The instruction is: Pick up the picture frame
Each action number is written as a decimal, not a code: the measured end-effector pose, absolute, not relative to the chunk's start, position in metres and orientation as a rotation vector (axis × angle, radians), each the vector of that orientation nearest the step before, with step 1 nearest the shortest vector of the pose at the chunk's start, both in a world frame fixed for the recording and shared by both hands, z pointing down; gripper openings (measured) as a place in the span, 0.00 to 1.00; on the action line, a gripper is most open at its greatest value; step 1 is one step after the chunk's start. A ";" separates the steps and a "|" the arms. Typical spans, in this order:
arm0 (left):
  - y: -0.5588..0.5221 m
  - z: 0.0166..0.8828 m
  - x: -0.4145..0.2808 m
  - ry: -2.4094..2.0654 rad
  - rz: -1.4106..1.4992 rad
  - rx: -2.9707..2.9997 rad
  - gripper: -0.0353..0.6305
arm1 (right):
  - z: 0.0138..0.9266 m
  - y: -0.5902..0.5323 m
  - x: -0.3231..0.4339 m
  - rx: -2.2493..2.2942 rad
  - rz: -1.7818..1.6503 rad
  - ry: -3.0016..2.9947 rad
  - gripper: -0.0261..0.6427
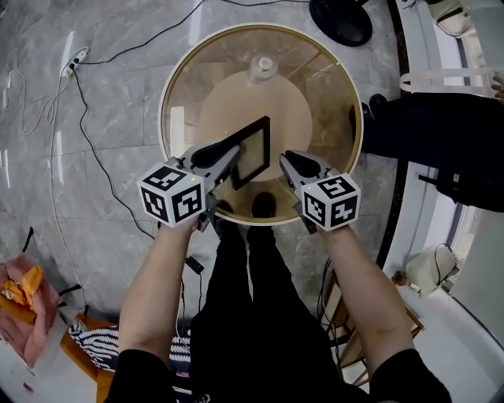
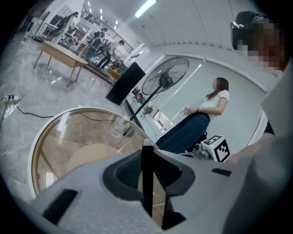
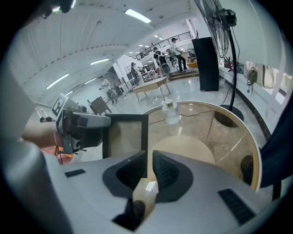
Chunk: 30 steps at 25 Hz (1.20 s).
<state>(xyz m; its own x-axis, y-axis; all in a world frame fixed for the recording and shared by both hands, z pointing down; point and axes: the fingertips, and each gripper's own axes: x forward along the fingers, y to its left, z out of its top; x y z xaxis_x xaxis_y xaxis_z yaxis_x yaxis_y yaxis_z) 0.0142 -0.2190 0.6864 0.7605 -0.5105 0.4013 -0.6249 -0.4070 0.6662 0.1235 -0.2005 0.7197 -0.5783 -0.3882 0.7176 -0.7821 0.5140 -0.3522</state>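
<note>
Head view: left gripper point(image 1: 235, 151) clamped on picture frame point(image 1: 253, 149), upright at table's point(image 1: 167, 110) near edge. Right gripper point(image 1: 288, 159) just beside it, jaws narrowly apart, empty. Grasp looks done; next: lift straight, steady.

on the table point(image 1: 169, 94) a jar point(image 1: 262, 67) lies behind the picture frame point(image 1: 253, 153), which is between left claw point(image 1: 236, 151) and right claw point(image 1: 288, 159).

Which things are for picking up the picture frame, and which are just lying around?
For the job:
- picture frame, upright, its edge clamped in the left gripper
- right gripper, close beside the frame
- round glass table under it

Just lying about:
- clear bottle on the table
- fan base
- power strip and cables on the floor
- striped bag
</note>
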 end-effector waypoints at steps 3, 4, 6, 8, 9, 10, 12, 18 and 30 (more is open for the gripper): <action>-0.220 0.668 0.006 -0.905 0.187 2.096 0.17 | 0.699 -0.203 0.130 0.974 0.896 -2.199 0.10; -0.221 0.660 0.003 -0.927 0.196 2.102 0.17 | 0.690 -0.205 0.131 0.982 0.892 -2.205 0.09; -0.222 0.641 -0.001 -0.968 0.206 2.116 0.17 | 0.672 -0.208 0.134 0.998 0.888 -2.220 0.08; -0.224 0.619 -0.005 -1.003 0.205 2.132 0.17 | 0.652 -0.210 0.136 1.008 0.886 -2.235 0.06; -0.225 0.607 -0.006 -1.020 0.201 2.138 0.17 | 0.641 -0.210 0.137 1.011 0.884 -2.241 0.06; -0.227 0.595 -0.009 -1.037 0.196 2.144 0.17 | 0.630 -0.210 0.138 1.013 0.881 -2.249 0.05; -0.230 0.569 -0.016 -1.073 0.184 2.148 0.17 | 0.608 -0.212 0.139 1.019 0.871 -2.261 0.05; -0.231 0.491 -0.033 -1.199 0.226 2.184 0.17 | 0.546 -0.216 0.145 1.031 0.857 -2.279 0.05; -0.189 0.376 -0.058 -1.425 0.237 2.136 0.17 | 0.448 -0.204 0.155 1.011 0.778 -2.388 0.05</action>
<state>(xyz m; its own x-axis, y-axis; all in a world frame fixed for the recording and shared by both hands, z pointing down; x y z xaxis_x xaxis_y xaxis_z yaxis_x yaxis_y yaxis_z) -0.0583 -0.1889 0.3764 0.4209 -0.7960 0.4351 -0.8939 -0.2823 0.3482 0.1553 -0.2036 0.4483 -0.6412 -0.5075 0.5756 -0.7492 0.5763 -0.3265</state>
